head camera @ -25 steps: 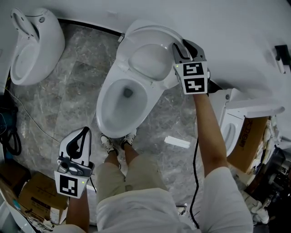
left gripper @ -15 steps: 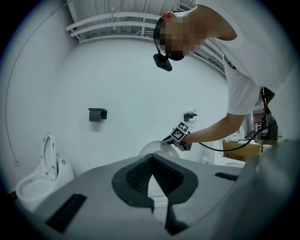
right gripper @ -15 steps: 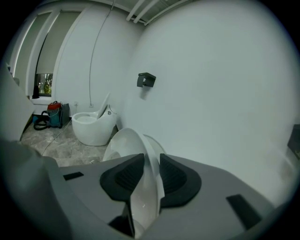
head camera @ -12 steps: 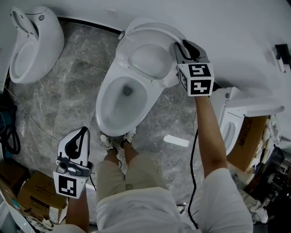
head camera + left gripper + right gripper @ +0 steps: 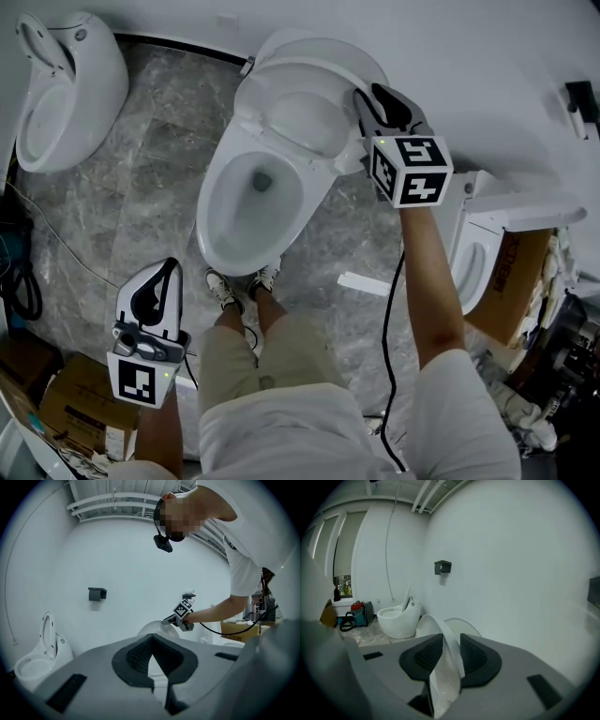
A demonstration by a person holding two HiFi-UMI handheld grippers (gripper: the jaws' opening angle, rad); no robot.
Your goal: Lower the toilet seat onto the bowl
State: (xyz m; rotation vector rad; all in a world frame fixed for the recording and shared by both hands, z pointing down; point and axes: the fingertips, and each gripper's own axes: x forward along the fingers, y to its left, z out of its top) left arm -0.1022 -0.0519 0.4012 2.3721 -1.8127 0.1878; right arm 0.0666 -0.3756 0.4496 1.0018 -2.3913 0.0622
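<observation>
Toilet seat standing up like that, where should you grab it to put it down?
Probably best to take the toilet seat by its thin side rim, coming from the person's right. It stands tilted up behind the bowl, so that edge is free and slim enough for jaws. The right gripper holds it there, its jaws having just eased open slightly.

Second toilet (image 5: 66,89), cardboard box (image 5: 70,408)

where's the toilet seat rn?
Head view, top centre: the toilet seat stands raised behind the bowl, leaning toward the wall, its right edge between the pads of the right hand-held gripper, whose jaws have just opened slightly.
</observation>
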